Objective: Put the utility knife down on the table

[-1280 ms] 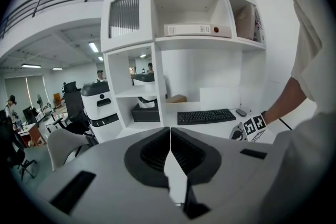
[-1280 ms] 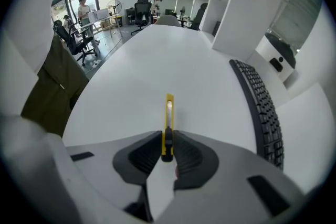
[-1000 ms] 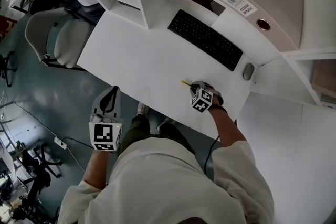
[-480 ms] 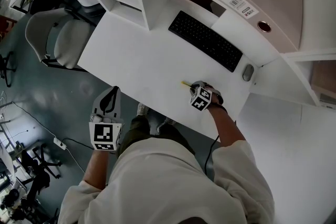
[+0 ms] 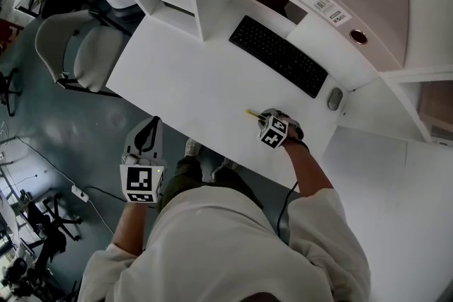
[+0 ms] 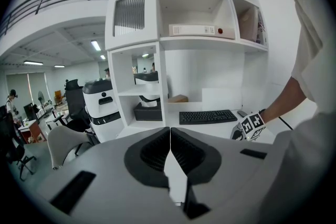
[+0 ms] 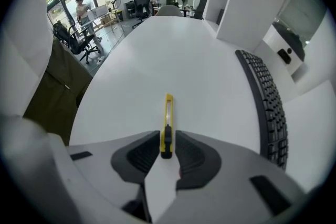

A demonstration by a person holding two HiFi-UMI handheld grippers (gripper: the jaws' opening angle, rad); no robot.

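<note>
Just rear of utility knife [image 7: 167, 126] pinched between right gripper [image 7: 167, 138] fingers [image 7: 191, 157]; left gripper [image 6: 170, 131] closed.

Head view looks steeply down on the long black computer keyboard [image 5: 277, 55]; right gripper view skims the white table [image 7: 157, 50] beside it; left gripper view faces it from afar.

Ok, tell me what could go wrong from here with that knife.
1. The right gripper grips the utility knife only by its rear end; if it isn't flat on the table yet, opening could drop it tip-first.
2. It works near the table's front edge; a nudge while backing out might send the knife off toward the person's legs.
</note>
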